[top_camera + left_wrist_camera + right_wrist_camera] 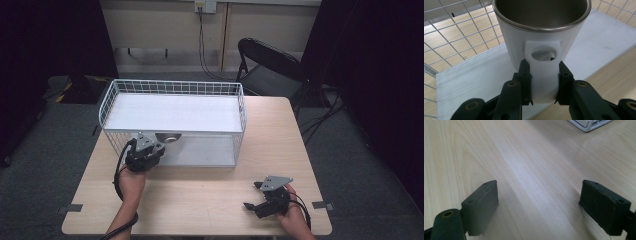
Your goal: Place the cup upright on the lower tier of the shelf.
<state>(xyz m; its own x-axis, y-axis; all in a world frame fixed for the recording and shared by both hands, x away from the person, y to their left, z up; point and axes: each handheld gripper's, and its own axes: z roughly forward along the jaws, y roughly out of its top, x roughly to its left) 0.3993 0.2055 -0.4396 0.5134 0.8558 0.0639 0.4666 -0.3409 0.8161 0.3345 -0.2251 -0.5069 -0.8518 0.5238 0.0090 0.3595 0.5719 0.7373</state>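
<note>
High view: a light wooden worktop (200, 200) carries a white wire basket (172, 87) with a pale flat floor, set toward the far side. The left gripper (150, 150) sits at the basket's near wall, toward its left end, with the person's left hand (131, 181) behind it and its cable looping down along the forearm. A white mug (168, 136) with a steel-lined interior shows just beyond that gripper, at the basket's near rim; whether it rests on the basket floor or hangs clear of it cannot be told.

Left gripper view: the jaws are closed narrowly on the mug's flat white handle tab (544, 75), one jaw on each side, below the round hole in the tab. The mug stands upright with its mouth open toward the camera. Wire mesh rises to the left and behind; the basket's pale floor lies under the mug, and bare wood shows at lower right.

The right gripper (256, 196) lies near the front right of the worktop, well apart from the basket, held by the right hand (295, 216). Right gripper view: its jaws stand wide apart with nothing but wood grain between them; a corner of the basket shows at upper right.

Beyond the worktop: a black folding chair (267, 67), a wall socket with a hanging cable (201, 40), grey floor, and dark curtains at both sides. Tape marks (74, 207) sit at the worktop's front corners.
</note>
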